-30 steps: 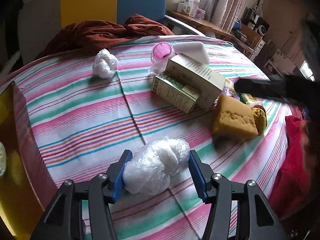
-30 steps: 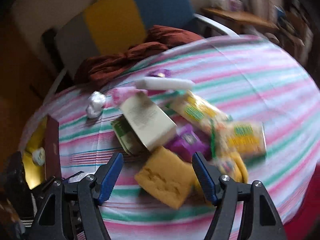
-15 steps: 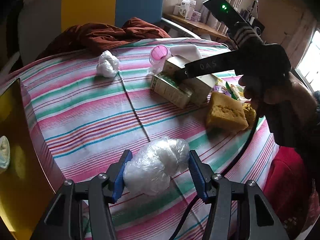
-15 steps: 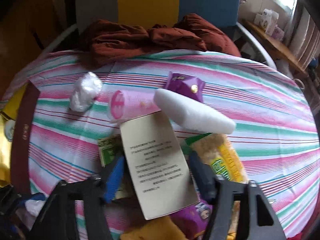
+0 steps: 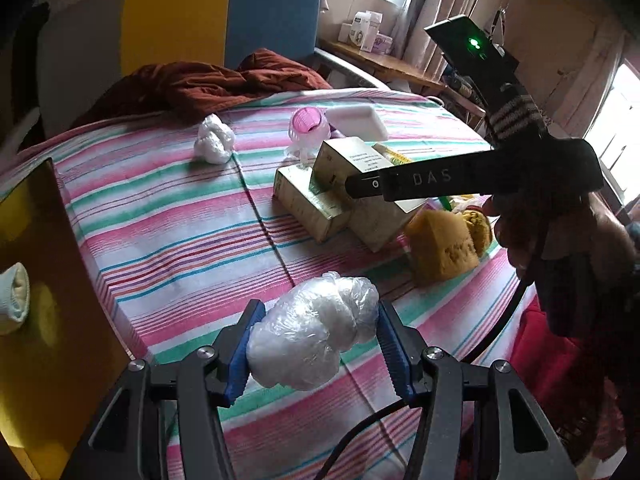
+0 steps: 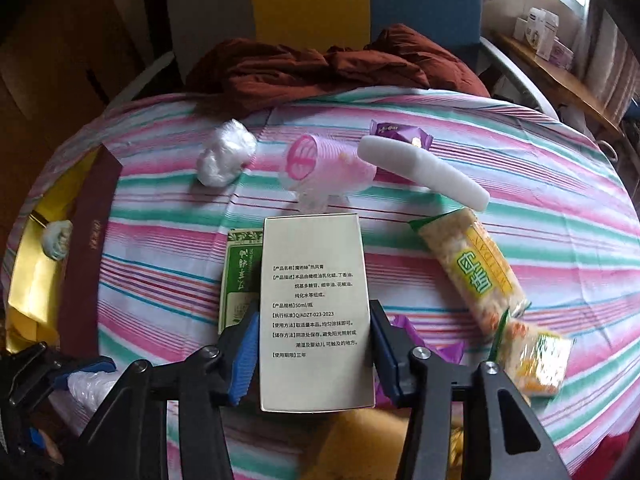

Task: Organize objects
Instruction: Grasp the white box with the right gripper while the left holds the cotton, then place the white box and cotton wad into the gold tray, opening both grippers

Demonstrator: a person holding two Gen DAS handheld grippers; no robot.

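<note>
At lower centre of each view, the left gripper (image 5: 314,350) clamps the plastic-wrapped bundle (image 5: 314,344) between its jaws, while the right gripper's (image 6: 312,354) jaws (just closing) flank the cream box (image 6: 314,312).

A rumpled brown blanket (image 6: 332,68) lies at the striped cloth's (image 6: 540,168) far edge before a yellow-and-blue chair (image 5: 224,12); boxes (image 5: 366,32) sit on a shelf (image 5: 396,66).

The pale carton (image 6: 316,312) covers most of the green box (image 6: 239,276) beneath it. The yellow sponge (image 6: 360,440) is blurred and cut by the lower edge. The right-hand snack packet (image 6: 536,356) is smeared, its print unreadable.
</note>
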